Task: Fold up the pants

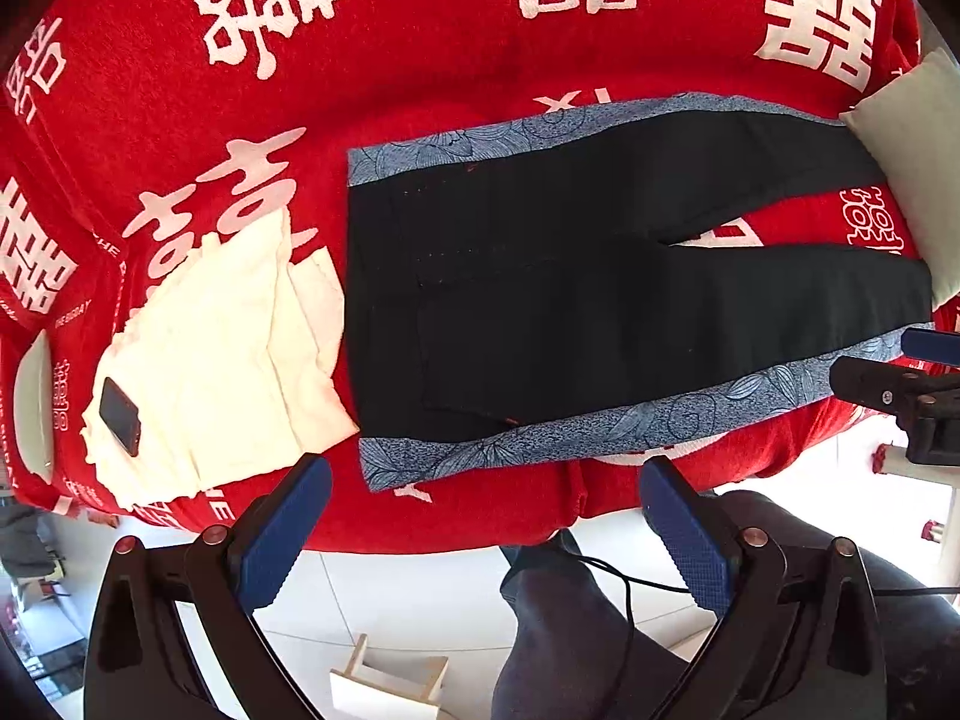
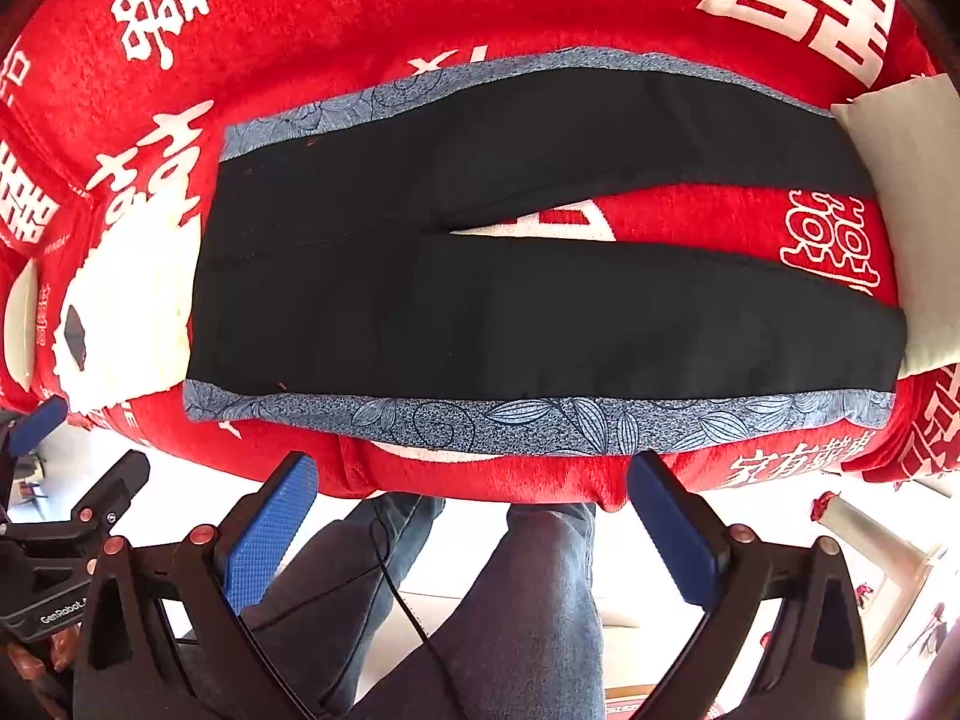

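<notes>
Black pants [image 1: 570, 300] with blue floral side stripes lie flat on a red bed cover [image 1: 420, 90], waistband to the left, legs spread to the right. They also show in the right wrist view [image 2: 510, 300]. My left gripper [image 1: 480, 516] is open and empty, held off the bed's near edge by the waistband end. My right gripper [image 2: 474, 510] is open and empty, off the near edge by the lower leg's floral stripe [image 2: 540, 420]. The right gripper [image 1: 900, 384] also shows at the right of the left wrist view, and the left gripper [image 2: 54, 480] at the left of the right wrist view.
A folded white cloth [image 1: 228, 360] with a dark phone [image 1: 120, 414] on it lies left of the waistband. A pale pillow [image 1: 918, 168] lies at the leg ends. A white dish [image 1: 36, 402] sits at the far left. The person's legs [image 2: 510, 600] and a cable [image 2: 402, 594] are below.
</notes>
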Tool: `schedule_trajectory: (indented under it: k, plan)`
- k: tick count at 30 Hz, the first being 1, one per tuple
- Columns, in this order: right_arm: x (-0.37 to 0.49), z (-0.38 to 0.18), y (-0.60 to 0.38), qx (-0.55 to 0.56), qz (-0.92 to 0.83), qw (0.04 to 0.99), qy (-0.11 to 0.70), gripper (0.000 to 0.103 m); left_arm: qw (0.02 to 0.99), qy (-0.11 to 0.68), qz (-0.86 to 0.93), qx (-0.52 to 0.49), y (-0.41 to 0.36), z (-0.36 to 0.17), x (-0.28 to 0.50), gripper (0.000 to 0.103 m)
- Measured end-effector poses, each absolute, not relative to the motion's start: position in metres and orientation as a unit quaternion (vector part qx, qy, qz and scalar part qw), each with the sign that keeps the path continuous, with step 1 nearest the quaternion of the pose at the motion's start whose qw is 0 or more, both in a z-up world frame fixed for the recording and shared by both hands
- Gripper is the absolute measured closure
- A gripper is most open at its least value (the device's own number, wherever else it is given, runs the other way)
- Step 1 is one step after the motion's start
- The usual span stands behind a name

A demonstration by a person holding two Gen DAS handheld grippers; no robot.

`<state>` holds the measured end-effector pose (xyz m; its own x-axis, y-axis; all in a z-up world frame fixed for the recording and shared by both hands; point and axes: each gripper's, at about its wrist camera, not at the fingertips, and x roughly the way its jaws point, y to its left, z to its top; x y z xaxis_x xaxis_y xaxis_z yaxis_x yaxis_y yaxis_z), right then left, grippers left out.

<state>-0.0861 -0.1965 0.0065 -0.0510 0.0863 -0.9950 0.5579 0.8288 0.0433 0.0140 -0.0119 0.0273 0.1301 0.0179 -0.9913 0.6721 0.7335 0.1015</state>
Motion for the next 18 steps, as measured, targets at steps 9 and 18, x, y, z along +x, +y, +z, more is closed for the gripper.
schedule_trajectory:
  k: [9, 18]
  plan:
    - [-0.088, 0.01, -0.198, 0.228, -0.186, 0.653, 0.698, 0.0, 0.704, 0.61, -0.235, 0.279, -0.015, 0.032, 0.017, 0.0]
    - [-0.096, 0.007, -0.207, 0.238, -0.195, 0.645, 0.699, 0.0, 0.7, 0.614, -0.235, 0.278, -0.02, 0.028, 0.016, 0.0]
